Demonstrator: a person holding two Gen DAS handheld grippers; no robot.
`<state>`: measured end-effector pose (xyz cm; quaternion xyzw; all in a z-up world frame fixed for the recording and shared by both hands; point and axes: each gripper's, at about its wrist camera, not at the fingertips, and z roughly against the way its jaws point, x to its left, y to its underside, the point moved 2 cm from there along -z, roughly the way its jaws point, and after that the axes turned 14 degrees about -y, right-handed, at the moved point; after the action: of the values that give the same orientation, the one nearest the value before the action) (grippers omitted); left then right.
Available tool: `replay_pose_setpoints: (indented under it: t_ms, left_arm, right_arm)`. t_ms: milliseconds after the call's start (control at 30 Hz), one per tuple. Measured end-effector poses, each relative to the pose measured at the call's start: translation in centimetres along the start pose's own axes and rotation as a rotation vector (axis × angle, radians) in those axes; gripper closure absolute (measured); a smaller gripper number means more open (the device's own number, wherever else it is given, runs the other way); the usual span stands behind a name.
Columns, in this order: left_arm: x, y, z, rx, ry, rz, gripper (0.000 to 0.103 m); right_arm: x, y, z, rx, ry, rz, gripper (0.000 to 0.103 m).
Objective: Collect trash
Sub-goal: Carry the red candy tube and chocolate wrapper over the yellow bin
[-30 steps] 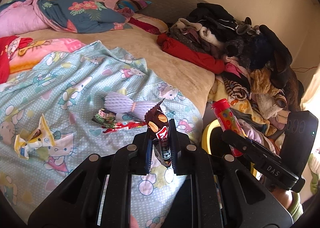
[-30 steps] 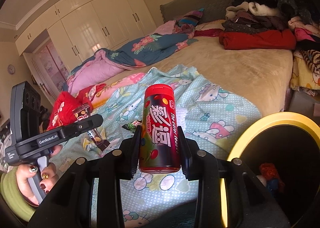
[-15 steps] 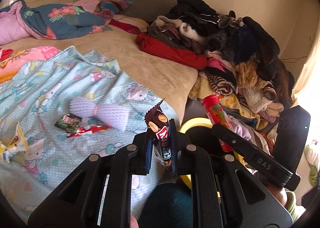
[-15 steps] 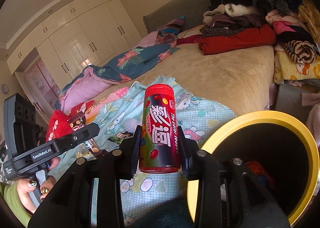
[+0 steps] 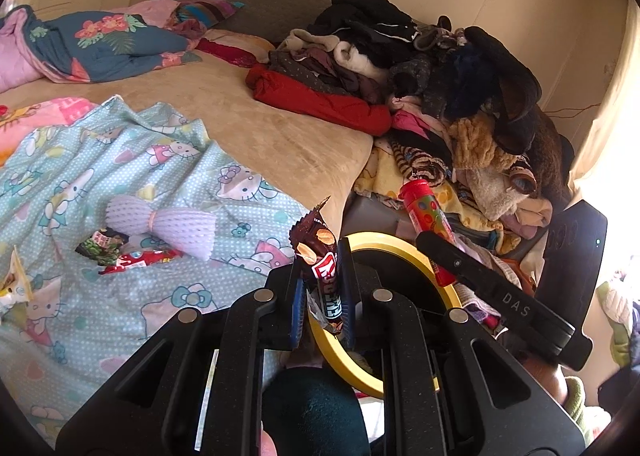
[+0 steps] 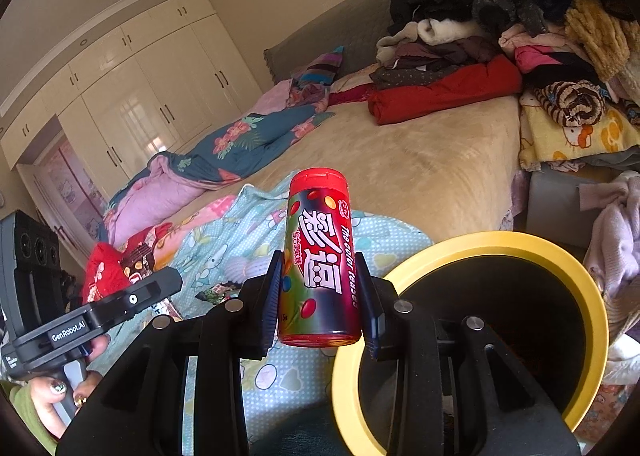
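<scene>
Bedroom, cluttered bed (image 5: 256, 128). Yellow-rimmed bin (image 6: 476, 248) near right. Right gripper (image 6: 320, 296) clamps upright candy tube (image 6: 318, 256), nearer bin, rim just right. Left gripper (image 5: 322, 288) pinches chocolate wrapper (image 5: 318, 256) over rim's left edge.

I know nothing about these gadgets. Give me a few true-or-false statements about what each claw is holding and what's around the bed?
1. The right gripper is clamped on a red candy tube. True.
2. The left gripper is empty. False: it pinches a brown snack wrapper.
3. The bin has a blue rim. False: the rim is yellow.
4. A purple foam net lies on the Hello Kitty blanket. True.
5. The clothes pile is neatly folded. False: it is a jumbled heap.
</scene>
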<state>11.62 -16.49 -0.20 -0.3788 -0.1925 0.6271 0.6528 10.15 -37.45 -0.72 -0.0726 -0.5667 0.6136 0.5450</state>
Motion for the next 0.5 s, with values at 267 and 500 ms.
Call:
replay_pose_setpoints:
  t_ms: [267, 500]
  left_arm:
    - [-1.5, 0.3, -0.4, 0.009, 0.019, -0.015, 0.093]
    - [-3.2, 0.6, -1.0, 0.017, 0.038, -0.041, 0.093]
  right_arm:
    - [-1.7, -0.4, 2.3, -0.037, 0.021, -0.029, 0.071]
    - [-3.3, -0.7, 3.8, -0.068, 0.056, -0.057, 0.071]
